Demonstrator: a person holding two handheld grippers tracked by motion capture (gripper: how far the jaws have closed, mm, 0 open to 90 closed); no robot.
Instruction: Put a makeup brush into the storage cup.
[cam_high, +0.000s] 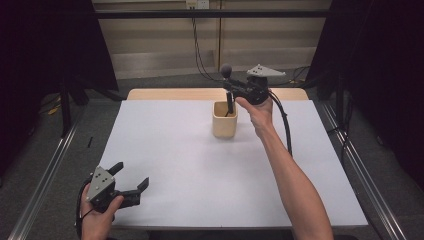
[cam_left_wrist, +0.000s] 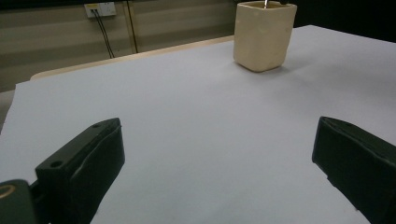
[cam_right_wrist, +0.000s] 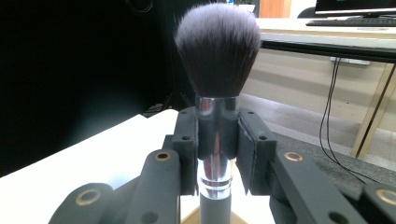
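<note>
- Makeup brush (cam_right_wrist: 217, 93): it stands upright in your right gripper (cam_right_wrist: 217, 154), bristle head up, and the fingers (cam_right_wrist: 187, 140) press on its silver collar from both sides.
- In the high view the brush (cam_high: 227, 82) sits over the cup (cam_high: 224, 120), with its dark handle reaching down past the rim into the opening. You cannot tell whether the handle's end touches the bottom.
- The cup is cream-coloured and square-sided, and it stands upright on the far half of the white table (cam_high: 200, 170), a little right of the middle.
- Your right hand (cam_high: 257, 112) holds its gripper just right of the cup, above the table's far part.
- Your left gripper (cam_high: 131, 181) is at the near left corner of the table, well apart from the cup. Its fingers (cam_left_wrist: 88, 163) are spread wide with nothing between them, and they point across the bare surface towards the cup (cam_left_wrist: 264, 35).
</note>
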